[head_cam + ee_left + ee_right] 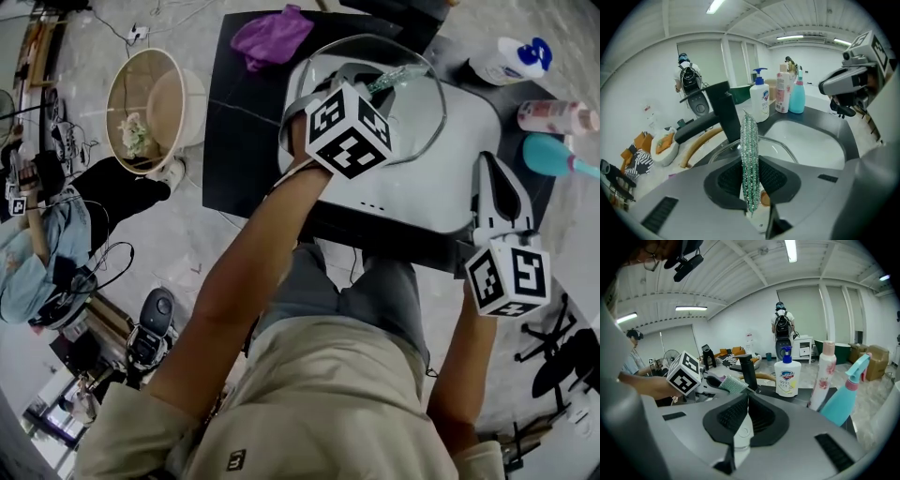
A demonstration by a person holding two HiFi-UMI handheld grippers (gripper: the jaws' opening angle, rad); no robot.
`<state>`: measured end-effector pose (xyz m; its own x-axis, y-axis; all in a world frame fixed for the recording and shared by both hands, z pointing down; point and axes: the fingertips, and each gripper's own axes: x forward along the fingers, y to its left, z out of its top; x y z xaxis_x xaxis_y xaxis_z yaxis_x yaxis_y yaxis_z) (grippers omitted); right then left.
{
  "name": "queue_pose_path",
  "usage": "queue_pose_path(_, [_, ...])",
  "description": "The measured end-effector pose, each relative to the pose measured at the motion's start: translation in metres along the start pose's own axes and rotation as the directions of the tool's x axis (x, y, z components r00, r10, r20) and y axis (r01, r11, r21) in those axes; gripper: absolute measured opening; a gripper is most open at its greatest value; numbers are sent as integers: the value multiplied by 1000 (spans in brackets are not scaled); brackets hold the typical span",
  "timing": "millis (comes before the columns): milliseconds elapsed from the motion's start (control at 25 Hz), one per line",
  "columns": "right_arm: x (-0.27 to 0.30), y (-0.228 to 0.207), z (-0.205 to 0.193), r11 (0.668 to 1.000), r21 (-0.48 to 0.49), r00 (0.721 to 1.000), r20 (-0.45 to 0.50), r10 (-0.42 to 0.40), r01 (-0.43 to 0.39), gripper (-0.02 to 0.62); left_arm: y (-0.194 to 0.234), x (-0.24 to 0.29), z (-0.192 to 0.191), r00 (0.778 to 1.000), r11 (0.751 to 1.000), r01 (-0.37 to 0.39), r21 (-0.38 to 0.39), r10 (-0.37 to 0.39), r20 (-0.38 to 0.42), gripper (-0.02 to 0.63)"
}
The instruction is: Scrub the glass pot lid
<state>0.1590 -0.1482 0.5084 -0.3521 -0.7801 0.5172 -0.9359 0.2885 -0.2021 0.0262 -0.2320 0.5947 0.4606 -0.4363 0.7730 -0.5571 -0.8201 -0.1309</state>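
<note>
The glass pot lid (433, 120) lies tilted over the white sink (441, 187), its metal rim (780, 144) near the black faucet (725, 115). My left gripper (375, 82) is above the lid and shut on a green glittery scrub sponge (401, 75). In the left gripper view the sponge (750, 154) stands edge-on between the jaws. My right gripper (487, 167) hovers at the sink's right edge, apart from the lid. Its jaws (746, 399) meet with nothing between them. It faces the left gripper and sponge (729, 383).
A purple cloth (272, 36) lies on the black counter (246, 141) behind the sink. A white soap pump bottle (511, 58), a pink flowered bottle (558, 115) and a teal spray bottle (553, 155) stand at the right. A round tub (155, 108) sits on the floor at left.
</note>
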Motion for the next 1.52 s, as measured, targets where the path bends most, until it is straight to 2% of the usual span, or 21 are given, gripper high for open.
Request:
queue_pose_path(440, [-7, 38, 38, 998, -58, 999, 46, 27, -24, 25, 32, -69, 8, 996, 997, -63, 36, 61, 60, 87])
queue_pose_path(840, [-35, 94, 96, 987, -153, 990, 124, 71, -52, 25, 53, -178, 17, 981, 990, -132, 52, 122, 153, 87])
queue_pose_path(1120, [-63, 134, 132, 972, -225, 976, 187, 108, -65, 25, 60, -258, 27, 951, 981, -191, 21, 180, 252, 87])
queue_pose_path(1520, [-111, 186, 172, 943, -327, 953, 258, 159, -69, 25, 52, -360, 29, 898, 970, -242, 12, 219, 381, 87])
